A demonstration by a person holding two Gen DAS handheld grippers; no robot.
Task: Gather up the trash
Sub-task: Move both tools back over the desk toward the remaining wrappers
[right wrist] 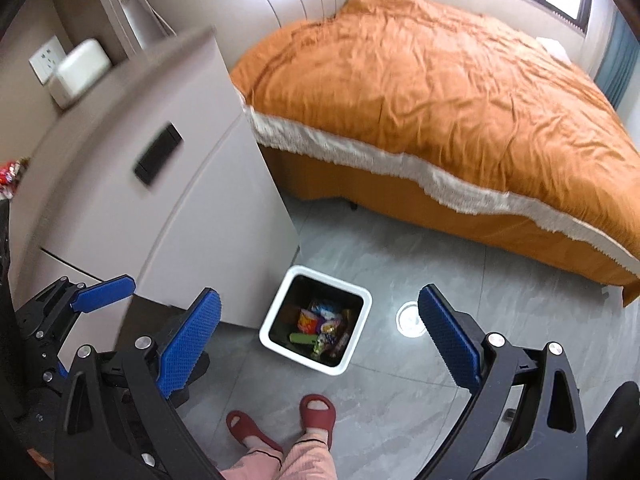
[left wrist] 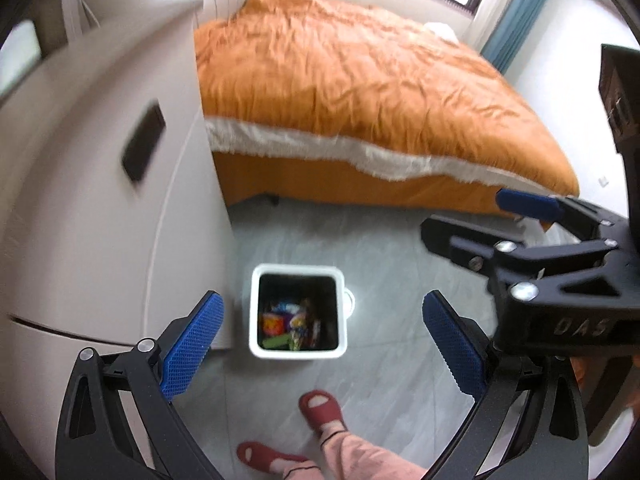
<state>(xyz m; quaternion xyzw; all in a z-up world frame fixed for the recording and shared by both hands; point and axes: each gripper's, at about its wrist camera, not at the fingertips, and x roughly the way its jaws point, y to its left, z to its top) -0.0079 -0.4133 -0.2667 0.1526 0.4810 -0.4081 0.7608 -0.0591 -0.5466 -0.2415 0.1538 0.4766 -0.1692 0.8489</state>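
A white square trash bin [left wrist: 297,353] stands on the grey floor beside a cabinet, with several colourful wrappers [left wrist: 289,326] inside. It also shows in the right wrist view [right wrist: 275,309], with its wrappers [right wrist: 322,326]. My left gripper [left wrist: 322,344] is open and empty, held high above the bin. My right gripper [right wrist: 320,344] is open and empty, also above the bin; it shows at the right of the left wrist view [left wrist: 460,220]. A red wrapper [right wrist: 10,174] lies on the cabinet top at the far left.
A grey bedside cabinet [right wrist: 140,184] stands left of the bin. A bed with an orange cover [right wrist: 440,92] fills the back. The person's feet in red slippers [right wrist: 316,410] stand just in front of the bin. A round floor drain [right wrist: 410,319] lies right of the bin.
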